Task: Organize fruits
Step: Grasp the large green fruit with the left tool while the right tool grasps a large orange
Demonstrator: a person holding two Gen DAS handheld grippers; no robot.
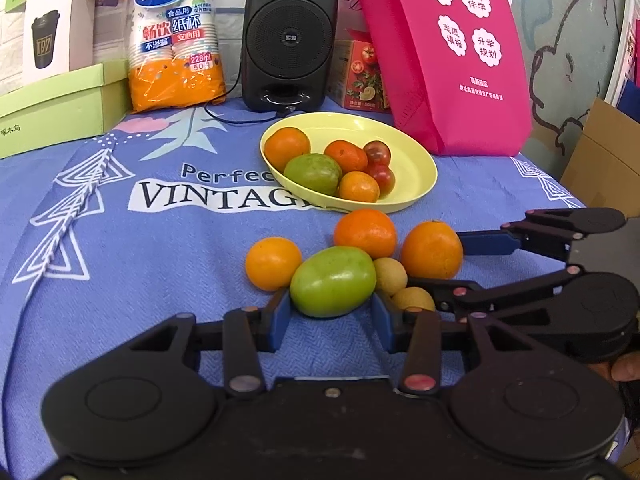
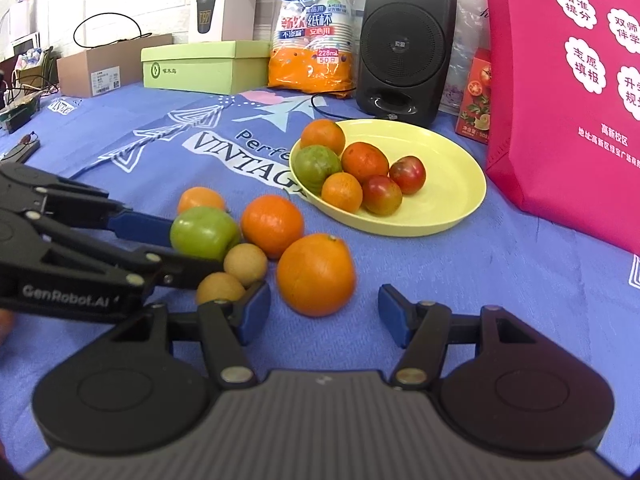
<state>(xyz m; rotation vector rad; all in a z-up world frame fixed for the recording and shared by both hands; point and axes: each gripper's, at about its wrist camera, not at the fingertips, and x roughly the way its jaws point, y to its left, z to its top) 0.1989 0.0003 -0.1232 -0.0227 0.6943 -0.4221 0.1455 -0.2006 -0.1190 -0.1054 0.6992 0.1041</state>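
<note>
Currently the left gripper (image 1: 332, 316) has its blue pads on either side of the green fruit (image 1: 333, 281), both touching its flanks, so it is pinching it. The fruit sits on the blue cloth (image 1: 120, 264) right at the fingertips. It's oval, with its long axis running across the gap from pad to pad, roughly level, and tilted slightly up at the right end in the left wrist view. No stem end visible, so I can't tell which end it points with.

Right gripper (image 2: 324, 306) is spread, nothing pressed. The big orange (image 2: 316, 274) sits just ahead of its fingertips, nearer the left pad than the right, with clear cloth between it and the right pad. It's roundish with no real long axis, and the stem dimple faces up and slightly away.

Around the left gripper:
- Two small tan fruits (image 1: 400, 284) sit just right of its right finger, touching the green fruit's right end.
- An orange (image 1: 273, 263) sits just ahead-left, touching the green fruit.
- Another orange (image 1: 365, 233) sits directly ahead, behind the green fruit.

The yellow plate (image 1: 416, 160) lies farther ahead of both grippers, holding three oranges, one green fruit and two red ones. The black speaker (image 1: 290, 36) and pink bag (image 1: 452, 56) stand behind it.
</note>
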